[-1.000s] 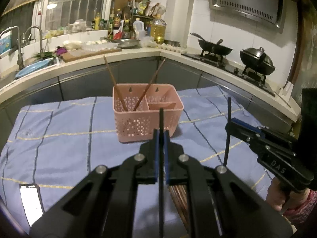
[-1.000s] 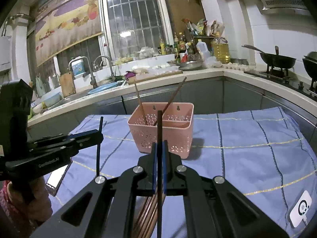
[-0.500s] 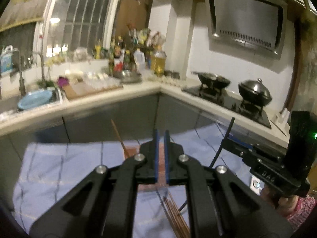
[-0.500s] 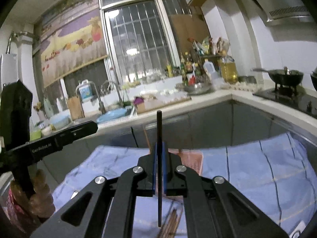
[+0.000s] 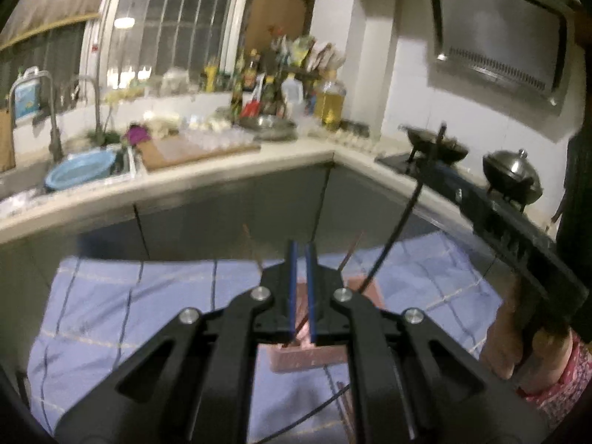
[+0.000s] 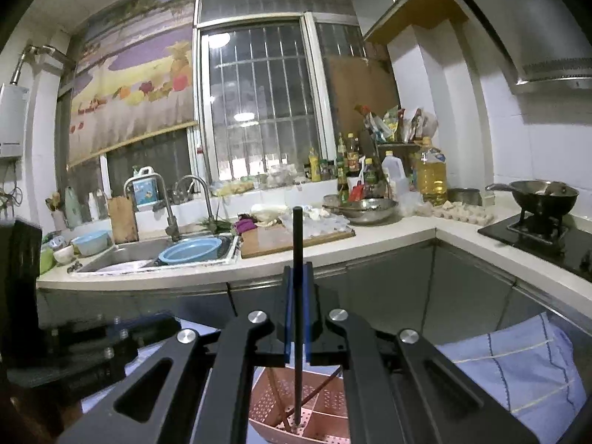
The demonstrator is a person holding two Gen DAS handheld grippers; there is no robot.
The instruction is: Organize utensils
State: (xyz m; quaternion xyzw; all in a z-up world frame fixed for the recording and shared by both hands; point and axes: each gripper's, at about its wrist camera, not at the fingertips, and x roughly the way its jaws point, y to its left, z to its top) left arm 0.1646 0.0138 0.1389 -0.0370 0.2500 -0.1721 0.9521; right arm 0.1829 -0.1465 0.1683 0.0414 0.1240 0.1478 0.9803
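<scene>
Carrying a thin black chopstick point(image 6: 298, 318) upright, the right tongs point(image 6: 297, 318) were clenched on its shaft, its lower tip hanging over the pink perforated plastic basket point(image 6: 325, 405) that stood on the blue checked cloth point(image 6: 518, 362) covering the tabletop. The left tongs point(image 5: 301, 292) were clenched too, but whether anything sat between their blue pads could not be told. This looked like the step of dropping a chopstick into the basket; the next move would call for lowering the tip into a compartment, then letting go. Only the right view showed the dividers and the brown chopsticks point(image 6: 275, 392) leaning inside; only the left view showed loose chopsticks point(image 5: 346, 412) on the cloth and the person's hand point(image 5: 518, 336)
</scene>
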